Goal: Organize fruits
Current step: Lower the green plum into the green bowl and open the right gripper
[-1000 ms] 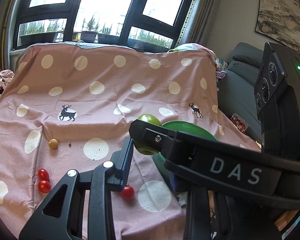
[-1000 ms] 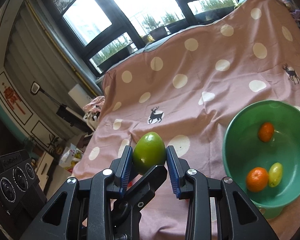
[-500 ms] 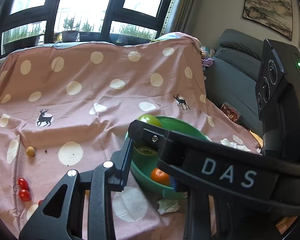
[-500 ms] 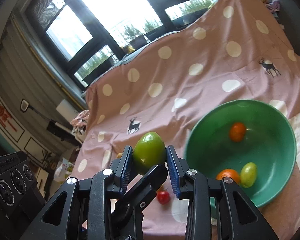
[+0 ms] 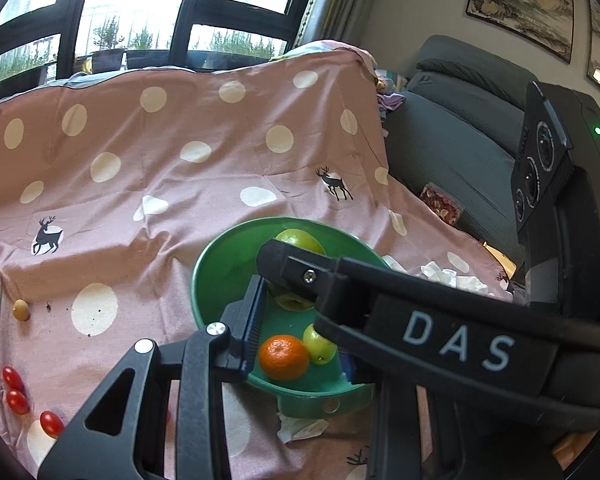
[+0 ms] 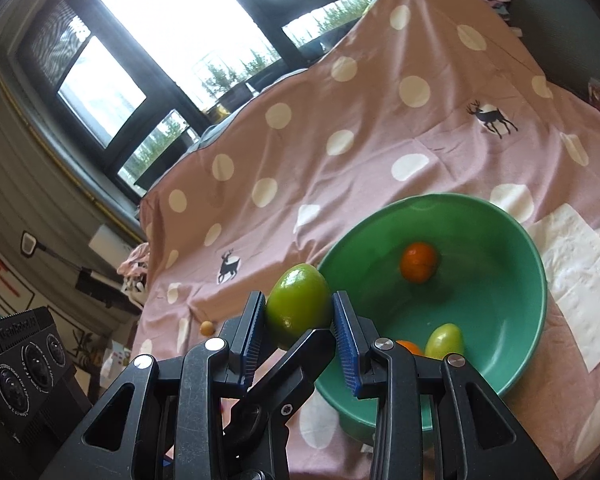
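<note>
We see a green fruit (image 6: 298, 305) pinched between the blue pads of the right gripper (image 6: 300, 326), held in the air at the near left rim of a green bowl (image 6: 512, 240). In the bowl lie a small orange (image 6: 419, 262), a second orange (image 6: 410, 347) half hidden by the gripper, and a small yellow-green fruit (image 6: 444, 340). The bowl stands on a pink cloth (image 6: 340, 112) with pale dots and deer, with white paper napkins (image 6: 580, 276) just to its right.

From the left wrist camera, the right gripper's black arm crosses the view and hides much of the left gripper (image 5: 304, 332). Only one of its blue pads (image 5: 254, 320) shows clearly, so we judge its fingers to be nearly closed, apparently on nothing. It points down over the bowl's near side. Left of the bowl, on the cloth, lie three cherry tomatoes (image 5: 18, 400) and, well apart, a small tan fruit (image 5: 21, 310). A grey sofa (image 5: 452, 152) stands to the right.
</note>
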`<state>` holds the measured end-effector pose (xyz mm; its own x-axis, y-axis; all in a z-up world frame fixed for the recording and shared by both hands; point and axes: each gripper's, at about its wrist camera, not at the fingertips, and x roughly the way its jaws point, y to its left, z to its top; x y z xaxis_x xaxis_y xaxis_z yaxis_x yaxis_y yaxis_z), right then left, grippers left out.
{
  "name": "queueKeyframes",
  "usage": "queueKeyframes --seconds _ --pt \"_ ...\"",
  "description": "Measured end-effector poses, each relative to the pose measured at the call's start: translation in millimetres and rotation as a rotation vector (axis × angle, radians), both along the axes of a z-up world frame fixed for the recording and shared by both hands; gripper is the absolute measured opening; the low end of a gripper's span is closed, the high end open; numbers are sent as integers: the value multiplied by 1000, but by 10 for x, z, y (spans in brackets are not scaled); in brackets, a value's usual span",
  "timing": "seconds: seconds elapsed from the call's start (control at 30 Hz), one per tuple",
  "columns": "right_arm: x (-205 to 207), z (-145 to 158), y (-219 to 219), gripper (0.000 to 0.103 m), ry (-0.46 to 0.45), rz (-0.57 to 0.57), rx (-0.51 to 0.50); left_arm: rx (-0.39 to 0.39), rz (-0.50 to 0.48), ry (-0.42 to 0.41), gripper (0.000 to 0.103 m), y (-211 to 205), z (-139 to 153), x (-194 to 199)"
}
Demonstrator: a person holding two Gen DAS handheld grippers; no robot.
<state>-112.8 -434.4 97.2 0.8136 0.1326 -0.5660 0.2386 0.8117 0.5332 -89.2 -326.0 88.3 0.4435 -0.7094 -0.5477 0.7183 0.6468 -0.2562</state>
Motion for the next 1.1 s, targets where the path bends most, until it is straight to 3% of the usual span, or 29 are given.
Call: queueKeyframes --seconds 1.1 --pt "9 -333 -419 37 127 -120 60 31 -103 138 31 -427 -332 185"
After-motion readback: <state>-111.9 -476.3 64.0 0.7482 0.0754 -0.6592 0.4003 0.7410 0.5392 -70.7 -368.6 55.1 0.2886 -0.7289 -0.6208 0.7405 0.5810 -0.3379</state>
